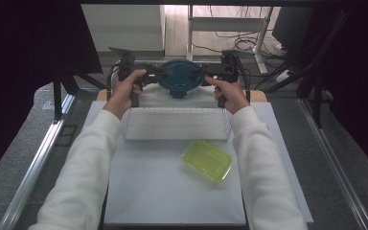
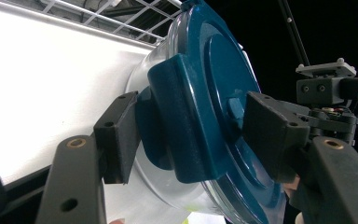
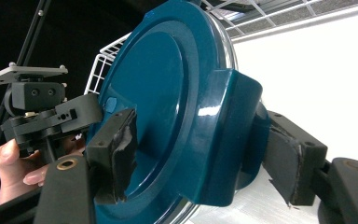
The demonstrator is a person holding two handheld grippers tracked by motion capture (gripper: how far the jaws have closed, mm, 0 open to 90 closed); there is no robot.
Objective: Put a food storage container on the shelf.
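Note:
A round clear container with a dark blue lid [image 1: 179, 76] is at the far end of the table, just beyond a white wire basket [image 1: 175, 136]. My left gripper [image 1: 159, 74] holds it from the left and my right gripper [image 1: 202, 74] from the right. In the left gripper view, the left gripper [image 2: 193, 135] is shut on the lid's blue side clip [image 2: 177, 126], one pad under the flap and one on the lid top. In the right gripper view, the right gripper [image 3: 205, 156] clamps the opposite clip [image 3: 228, 140] the same way. I cannot tell whether the container rests on anything.
A yellow-green rectangular tub [image 1: 207, 159] lies on the white mat [image 1: 163, 196] in front of the basket, right of centre. Metal rails [image 1: 33, 163] run along both sides of the table. Dark stands and cables are behind the far edge.

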